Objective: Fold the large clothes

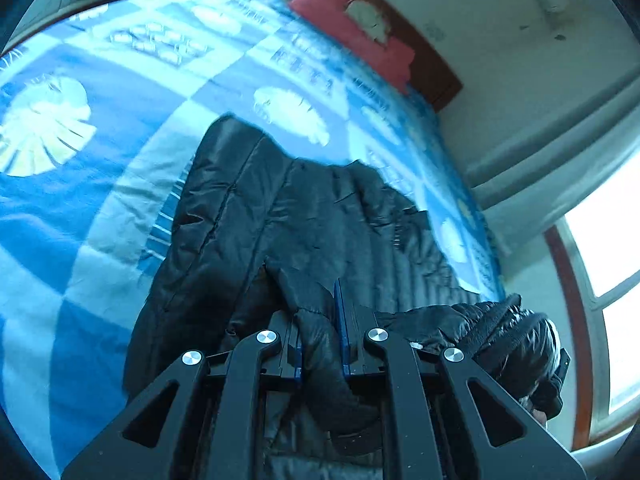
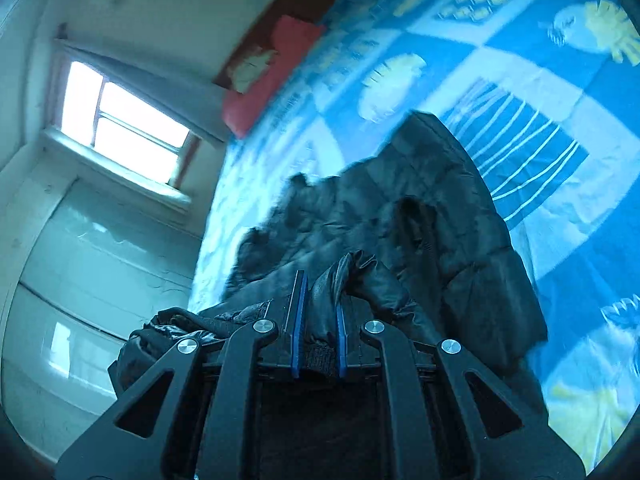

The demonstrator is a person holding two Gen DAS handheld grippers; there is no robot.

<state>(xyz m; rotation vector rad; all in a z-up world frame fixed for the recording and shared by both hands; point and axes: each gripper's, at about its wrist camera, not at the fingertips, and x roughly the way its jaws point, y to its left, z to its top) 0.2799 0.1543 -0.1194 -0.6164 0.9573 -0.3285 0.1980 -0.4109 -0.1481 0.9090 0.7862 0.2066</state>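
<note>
Jacket (image 1: 280, 216) front and centre — a black padded one, spread over the blue patterned bedspread (image 1: 80, 208) with its far end lying flat and its near end lifted toward both cameras; left gripper (image 1: 320, 320) has its blue-padded fingers (image 1: 340, 312) closed down to a narrow gap with a thick fold of the black fabric clamped between them, the cloth bulging out in front of the tips and trailing back under the frame; off to the right in that view a bunched, shiny lump of the same jacket hangs at the bed's edge, and what carries it is hidden under the cloth; right gripper (image 2: 318, 312) tells the same story — fingers (image 2: 298, 320) drawn close together, a wad of jacket (image 2: 420, 208) with a ribbed knit edge pinched in the gap, more fabric humped over the right-hand finger; from this side the garment stretches away across the bedspread (image 2: 560, 100), crumpled in the middle, one corner reaching toward the striped patch of the pattern; both views are smeared with blur, so finer detail of the folds is hard to make out; at the head of the bed a red pillow (image 1: 352, 28) rests against a dark wooden headboard (image 1: 432, 64); a bright window (image 2: 124, 120) with a reddish frame sits in the pale wall beside the bed.
</note>
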